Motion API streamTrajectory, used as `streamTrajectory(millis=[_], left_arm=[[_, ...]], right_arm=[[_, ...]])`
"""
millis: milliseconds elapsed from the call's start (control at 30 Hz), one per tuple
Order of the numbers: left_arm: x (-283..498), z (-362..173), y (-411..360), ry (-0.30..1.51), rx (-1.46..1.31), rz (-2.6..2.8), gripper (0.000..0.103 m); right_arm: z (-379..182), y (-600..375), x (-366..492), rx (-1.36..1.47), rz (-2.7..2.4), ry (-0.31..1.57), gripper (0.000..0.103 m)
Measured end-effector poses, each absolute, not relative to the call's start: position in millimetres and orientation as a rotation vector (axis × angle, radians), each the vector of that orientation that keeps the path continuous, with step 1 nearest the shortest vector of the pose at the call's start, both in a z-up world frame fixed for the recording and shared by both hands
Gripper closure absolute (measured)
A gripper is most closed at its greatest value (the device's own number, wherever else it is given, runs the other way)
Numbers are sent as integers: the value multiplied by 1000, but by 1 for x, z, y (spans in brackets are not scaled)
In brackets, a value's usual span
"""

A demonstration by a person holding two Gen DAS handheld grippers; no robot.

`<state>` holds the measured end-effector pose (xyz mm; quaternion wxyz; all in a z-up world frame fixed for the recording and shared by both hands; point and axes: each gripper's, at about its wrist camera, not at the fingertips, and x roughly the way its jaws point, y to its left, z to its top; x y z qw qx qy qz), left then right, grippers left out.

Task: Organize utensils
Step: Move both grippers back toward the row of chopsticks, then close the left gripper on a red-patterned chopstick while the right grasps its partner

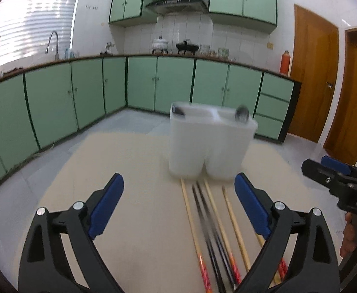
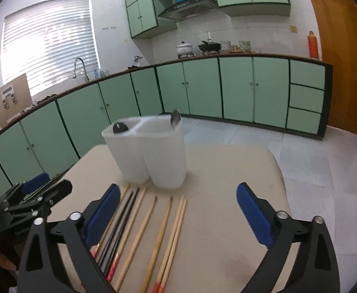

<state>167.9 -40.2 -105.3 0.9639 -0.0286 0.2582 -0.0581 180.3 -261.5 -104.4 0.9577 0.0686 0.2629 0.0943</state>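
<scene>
A white two-compartment utensil holder (image 1: 210,144) (image 2: 149,153) stands on the beige table (image 1: 134,219) (image 2: 222,219). A black spoon head (image 2: 120,127) shows in its left compartment and a metal spoon (image 2: 175,118) (image 1: 242,115) leans in its right one. Several chopsticks (image 1: 215,232) (image 2: 144,234), wooden and black, lie in a row in front of the holder. My left gripper (image 1: 179,190) is open above the table, with the chopsticks under its right finger. My right gripper (image 2: 177,201) is open over the wooden chopsticks. Nothing is held between either pair of fingers.
Green kitchen cabinets (image 1: 85,97) (image 2: 251,88) line the walls beyond the table, with a sink tap (image 1: 52,41) and pots on the counter. A wooden door (image 1: 312,73) (image 2: 339,48) is at the right. The right gripper's body (image 1: 339,185) shows at the right edge of the left wrist view.
</scene>
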Motion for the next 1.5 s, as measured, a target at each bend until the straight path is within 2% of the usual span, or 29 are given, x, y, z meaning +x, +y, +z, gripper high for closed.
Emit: streamTrajectory(millis=[133, 500, 800, 867, 1033, 1100, 1200, 1433, 1500], left_arm=[[148, -124, -40, 588, -43, -109, 10], [108, -159, -39, 722, -30, -86, 10], [92, -170, -43, 800, 5, -47, 12], [91, -176, -46, 829, 16, -55, 20], [92, -181, -53, 865, 36, -52, 25], [92, -182, -54, 868, 39, -50, 26], [91, -181, -56, 868, 36, -53, 34], [89, -179, -58, 856, 35, -48, 72], [88, -179, -56, 857, 29, -46, 77]], right_arm=[[-117, -262, 163, 130, 169, 573, 6], [-145, -265, 119, 146, 153, 643, 7], [-158, -262, 93, 148, 164, 671, 26], [-159, -259, 87, 136, 173, 673, 29], [-162, -253, 80, 119, 194, 704, 46], [-162, -252, 78, 121, 208, 712, 50], [-164, -249, 72, 119, 226, 729, 53], [-172, -245, 70, 88, 240, 785, 62], [-174, -245, 70, 89, 244, 798, 64]])
